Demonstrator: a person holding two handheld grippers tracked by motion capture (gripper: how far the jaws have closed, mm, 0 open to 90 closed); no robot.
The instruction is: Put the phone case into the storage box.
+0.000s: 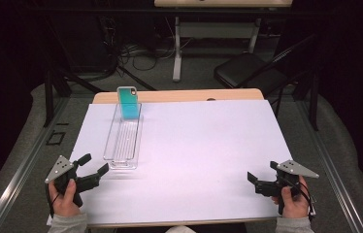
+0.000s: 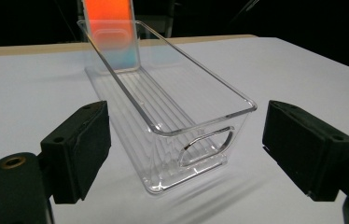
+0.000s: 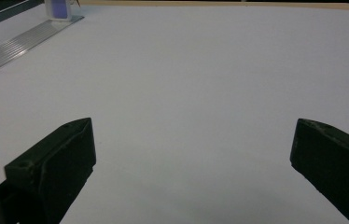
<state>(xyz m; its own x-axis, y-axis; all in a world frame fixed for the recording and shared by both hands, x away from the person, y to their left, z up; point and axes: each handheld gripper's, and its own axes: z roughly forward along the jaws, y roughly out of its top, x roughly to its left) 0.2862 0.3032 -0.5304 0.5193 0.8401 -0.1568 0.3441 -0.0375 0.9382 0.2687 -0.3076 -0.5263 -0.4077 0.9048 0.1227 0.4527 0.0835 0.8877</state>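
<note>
At the near left corner of the counter [image 1: 194, 145], a hand [image 1: 65, 196] holds the left gripper [image 1: 94, 165] low, aimed forward and a little toward the middle. Its jaws stand wide apart with nothing between them. Seen from the left gripper view, the left gripper [image 2: 186, 154] faces the near end of a clear plastic tray [image 2: 182, 112], which lies just ahead of the pads without touching them. The tray [image 1: 123, 141] runs lengthwise away from the person on the left part of the white sheet, and a phone [image 1: 128, 103] stands upright in its far end, leaning against the end wall. From above its face looks teal; in the left gripper view the phone [image 2: 112, 32] glows orange, and its top is cut off by the frame.

At the near right corner, the other hand [image 1: 293, 201] holds the right gripper [image 1: 259, 182], pointed toward the middle of the counter. Its jaws too are spread wide and empty, over bare white sheet and well apart from the tray. In the right gripper view the tray [image 3: 18, 44] is far off at the upper left, partly cut off.
</note>
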